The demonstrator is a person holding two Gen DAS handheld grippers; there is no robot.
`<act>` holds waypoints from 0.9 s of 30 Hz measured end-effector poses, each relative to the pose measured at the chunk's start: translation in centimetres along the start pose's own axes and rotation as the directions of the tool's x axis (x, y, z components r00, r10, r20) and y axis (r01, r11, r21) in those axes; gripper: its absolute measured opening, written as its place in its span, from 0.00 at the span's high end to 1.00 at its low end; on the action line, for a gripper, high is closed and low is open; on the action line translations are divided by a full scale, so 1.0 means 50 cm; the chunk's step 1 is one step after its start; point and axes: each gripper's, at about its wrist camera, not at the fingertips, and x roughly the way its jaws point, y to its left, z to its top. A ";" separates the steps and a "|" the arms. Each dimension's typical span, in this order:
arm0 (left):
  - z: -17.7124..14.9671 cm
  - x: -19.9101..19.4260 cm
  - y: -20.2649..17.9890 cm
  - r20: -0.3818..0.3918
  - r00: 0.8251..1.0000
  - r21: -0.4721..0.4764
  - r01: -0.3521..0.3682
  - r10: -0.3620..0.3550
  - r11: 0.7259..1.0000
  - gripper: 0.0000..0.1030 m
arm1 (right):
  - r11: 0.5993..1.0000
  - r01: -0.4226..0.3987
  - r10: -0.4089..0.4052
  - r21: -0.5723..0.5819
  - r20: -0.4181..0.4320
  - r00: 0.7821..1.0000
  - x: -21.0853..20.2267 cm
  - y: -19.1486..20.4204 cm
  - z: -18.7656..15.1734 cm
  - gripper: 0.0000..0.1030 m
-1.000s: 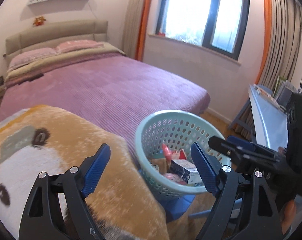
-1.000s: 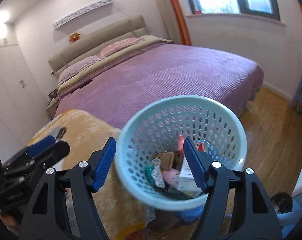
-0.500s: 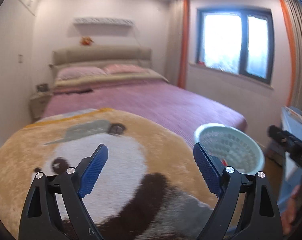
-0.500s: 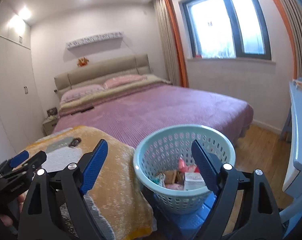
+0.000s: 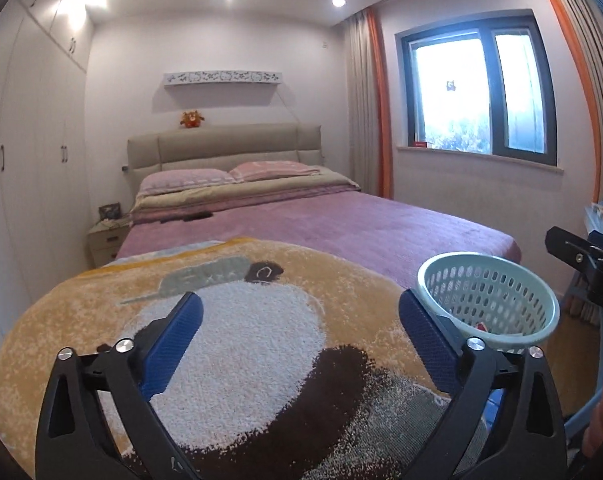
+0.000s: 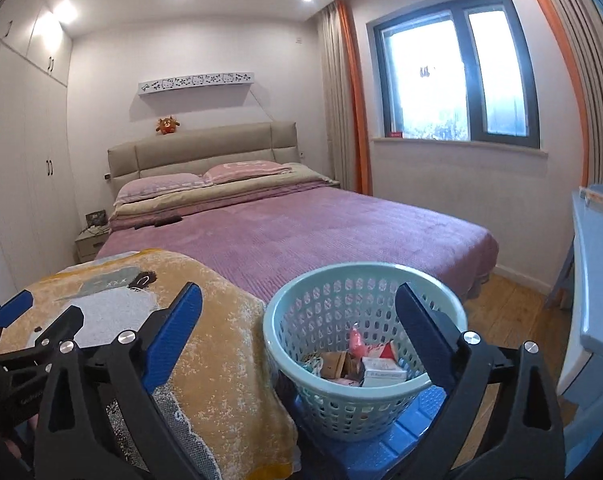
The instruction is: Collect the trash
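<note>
- Left wrist view: my left claw hangs over the panda blanket, jaws opening toward full spread, nothing between the pads.
- Right wrist view: my right claw is also opening wide and empty; the basket rim shows between its fingers, but the pads are not touching it.
- Basket, pale green and perforated, stands on a blue stool just beside the blanket edge, near the foot of the bed. Raised on the stool, probably so I can drop things in without bending.
- Trash sits in the basket bottom: small cartons, a pink wrapper, cardboard bits. So the task's stuff is already collected there.
- No loose trash on the blanket or bed that I can see.
- Both claws empty and spread: reads to me as release done, task near its end or finished.
- Blue desk at the right edge, too cropped to tell what it carries.
</note>
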 end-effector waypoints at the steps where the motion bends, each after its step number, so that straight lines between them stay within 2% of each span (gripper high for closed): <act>1: 0.000 0.000 -0.002 -0.001 1.000 0.005 -0.001 0.001 1.000 0.07 | 1.000 -0.001 0.001 0.003 -0.006 1.000 0.005 -0.001 0.000 0.10; 4: -0.003 0.013 -0.002 -0.040 0.999 0.006 0.018 -0.018 1.000 0.07 | 1.000 0.011 -0.011 -0.008 -0.020 1.000 0.016 -0.004 -0.001 0.10; 10: -0.009 0.035 0.022 -0.092 0.995 -0.051 0.021 -0.026 0.998 0.07 | 1.000 0.006 -0.005 0.029 -0.046 0.999 0.036 -0.019 -0.002 0.10; 27: -0.007 0.027 0.020 -0.076 0.997 -0.040 0.005 -0.008 0.999 0.07 | 1.000 0.025 -0.025 -0.008 -0.059 0.998 0.038 0.001 -0.006 0.09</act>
